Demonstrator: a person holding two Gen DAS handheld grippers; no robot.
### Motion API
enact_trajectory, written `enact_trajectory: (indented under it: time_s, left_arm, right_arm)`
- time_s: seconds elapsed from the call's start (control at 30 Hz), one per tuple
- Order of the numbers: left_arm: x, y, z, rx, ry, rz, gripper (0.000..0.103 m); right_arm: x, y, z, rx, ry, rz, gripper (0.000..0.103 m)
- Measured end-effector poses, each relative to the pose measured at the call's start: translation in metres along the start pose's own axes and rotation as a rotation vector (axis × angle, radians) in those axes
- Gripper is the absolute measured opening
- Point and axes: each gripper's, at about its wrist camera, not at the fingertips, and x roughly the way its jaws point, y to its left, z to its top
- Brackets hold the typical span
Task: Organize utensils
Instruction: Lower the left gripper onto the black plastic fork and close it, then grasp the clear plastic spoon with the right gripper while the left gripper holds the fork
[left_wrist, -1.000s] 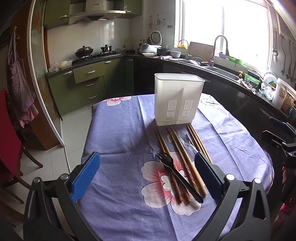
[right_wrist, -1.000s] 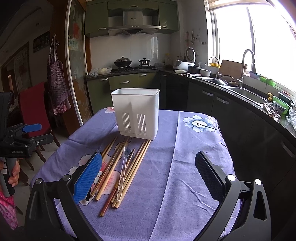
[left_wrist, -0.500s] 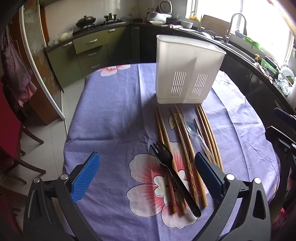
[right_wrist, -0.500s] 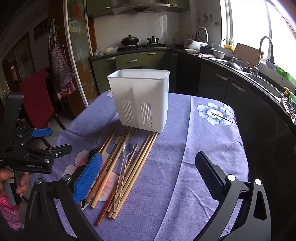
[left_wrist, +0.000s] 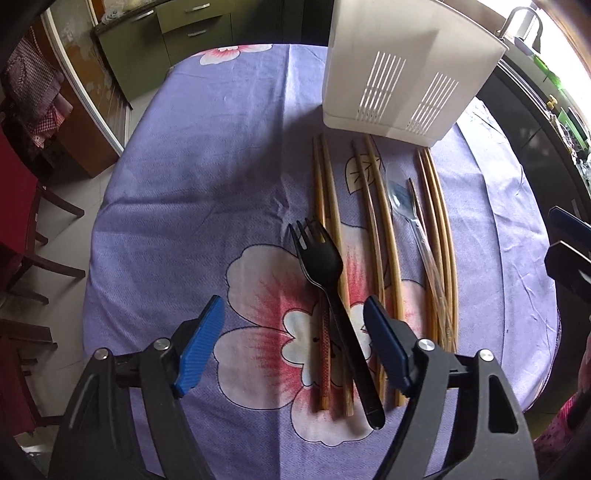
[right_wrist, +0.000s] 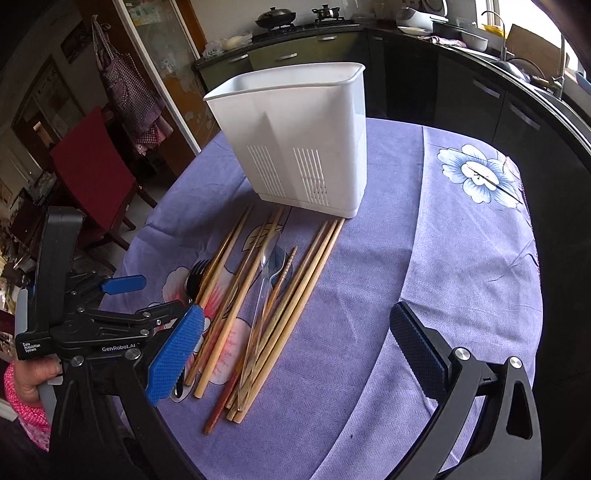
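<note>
A black plastic fork (left_wrist: 319, 258) lies on the purple flowered tablecloth (left_wrist: 192, 177), its handle running toward me across a dark red chopstick (left_wrist: 325, 354). My left gripper (left_wrist: 293, 328) points steeply down over that handle. Its jaws are closing with the handle and chopstick ends between them, and the pads touch nothing. Several wooden chopsticks (left_wrist: 373, 206) and a clear plastic spoon (left_wrist: 400, 195) lie beside the fork, in front of the white slotted utensil holder (left_wrist: 399, 74). My right gripper (right_wrist: 295, 350) hovers open over the near ends of the chopsticks (right_wrist: 291, 299), short of the holder (right_wrist: 295, 136).
The round table's edge curves close on the near and right sides (right_wrist: 480, 369). A red chair (right_wrist: 92, 162) stands at the left. Dark kitchen cabinets (right_wrist: 461, 92) run behind the table. A hand (right_wrist: 26, 380) holds the left gripper's handle.
Both grippers have come down toward the table and tipped further downward. The left jaws have narrowed around the fork handle. The utensils and the holder have not moved.
</note>
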Motion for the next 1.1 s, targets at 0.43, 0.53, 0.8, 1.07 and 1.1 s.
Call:
enact_trajectory:
  time_s: [0.43, 0.53, 0.8, 1.07, 1.1]
  left_arm:
    - [0.02, -0.023, 0.008, -0.04, 0.074, -0.012, 0.036]
    - [0.02, -0.025, 0.01, -0.042, 0.07, -0.012, 0.028]
    - [0.021, -0.033, 0.017, -0.017, 0.061, -0.002, 0.011]
    - [0.009, -0.031, 0.019, 0.005, 0.025, -0.012, 0.006]
    - [0.009, -0.031, 0.019, 0.009, 0.027, -0.013, 0.004]
  right_arm:
    - [0.002, -0.003, -0.005, -0.027, -0.004, 0.008, 0.099]
    - [0.0, -0.006, -0.007, -0.022, -0.006, 0.004, 0.099]
    - [0.001, -0.01, -0.01, -0.016, -0.004, -0.003, 0.099]
    - [0.002, -0.001, -0.01, -0.042, 0.006, -0.013, 0.099]
    - [0.002, 0.0, -0.01, -0.046, 0.008, -0.014, 0.099]
